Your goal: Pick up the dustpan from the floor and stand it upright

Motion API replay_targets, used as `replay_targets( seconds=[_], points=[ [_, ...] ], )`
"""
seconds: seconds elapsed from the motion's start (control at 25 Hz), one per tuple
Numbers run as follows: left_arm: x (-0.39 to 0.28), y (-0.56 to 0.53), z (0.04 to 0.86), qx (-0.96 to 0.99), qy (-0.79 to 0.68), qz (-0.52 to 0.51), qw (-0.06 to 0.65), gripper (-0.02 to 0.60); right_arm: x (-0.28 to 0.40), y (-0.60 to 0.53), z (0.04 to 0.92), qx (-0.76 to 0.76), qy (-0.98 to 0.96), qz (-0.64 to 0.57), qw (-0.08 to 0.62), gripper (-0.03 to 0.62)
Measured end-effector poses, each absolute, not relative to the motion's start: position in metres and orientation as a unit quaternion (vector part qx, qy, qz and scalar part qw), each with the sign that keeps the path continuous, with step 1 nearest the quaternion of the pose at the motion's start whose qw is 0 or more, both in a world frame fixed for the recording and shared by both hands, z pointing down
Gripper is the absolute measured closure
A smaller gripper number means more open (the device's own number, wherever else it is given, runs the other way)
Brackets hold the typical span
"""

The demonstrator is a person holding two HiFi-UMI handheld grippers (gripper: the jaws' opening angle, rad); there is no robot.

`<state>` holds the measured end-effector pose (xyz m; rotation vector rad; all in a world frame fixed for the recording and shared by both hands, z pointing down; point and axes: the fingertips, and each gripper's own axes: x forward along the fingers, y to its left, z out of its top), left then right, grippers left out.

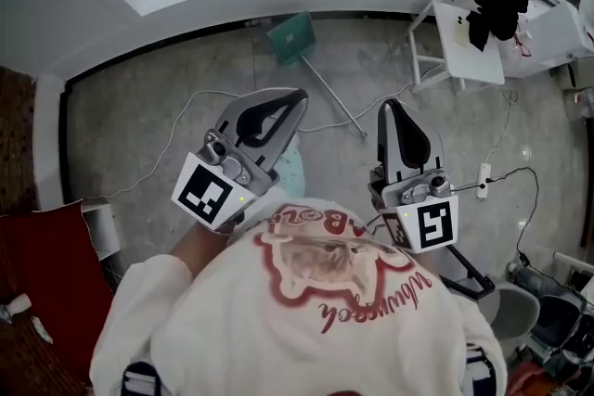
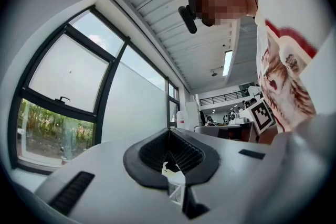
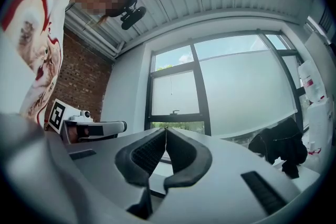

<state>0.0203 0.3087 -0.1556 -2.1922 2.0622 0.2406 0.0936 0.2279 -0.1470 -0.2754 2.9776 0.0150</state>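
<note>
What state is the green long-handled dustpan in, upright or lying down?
Lying down: the green long-handled dustpan rests on the grey floor, handle stretched flat across it.

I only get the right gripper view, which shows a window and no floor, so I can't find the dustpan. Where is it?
Observer: In the head view the dustpan is on the floor at the foot of the wall, ahead of the person.
Operator: Which way does its handle point?
Observer: The handle runs from the pan back toward the person. In that view its end is just left of the right gripper.
Operator: Is the left gripper free?
Observer: Yes. The left gripper has its jaws together with nothing held.
</note>
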Motion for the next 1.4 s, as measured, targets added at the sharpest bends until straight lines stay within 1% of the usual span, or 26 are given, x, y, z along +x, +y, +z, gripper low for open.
replay_targets(
  seconds=[0.28,0.44,0.8,1.04,1.28,1.4],
  points=[
    [-0.090,0.239,-0.168,-0.740,0.665,0.079,0.061,0.561,-0.020,0.162,-0.172,-0.109,0.989,0.015,0.095,0.569],
    [-0.126,0.209,-0.170,-0.754,0.650,0.076,0.061,0.561,-0.057,0.135,-0.179,-0.125,0.987,0.025,0.099,0.569],
    [-0.143,0.161,-0.157,-0.761,0.642,0.084,0.039,0.561,-0.068,0.087,-0.159,-0.144,0.987,0.018,0.066,0.569],
    [-0.145,0.146,-0.153,-0.762,0.638,0.114,0.014,0.561,-0.084,0.073,-0.122,-0.132,0.991,-0.005,0.024,0.569],
    [-0.150,0.109,-0.129,-0.771,0.627,0.115,0.010,0.561,-0.093,0.055,-0.093,-0.120,0.992,-0.008,0.025,0.569],
    [-0.147,0.092,-0.110,-0.778,0.618,0.114,-0.005,0.561,-0.090,0.038,-0.063,-0.133,0.991,-0.009,0.002,0.569]
  ],
)
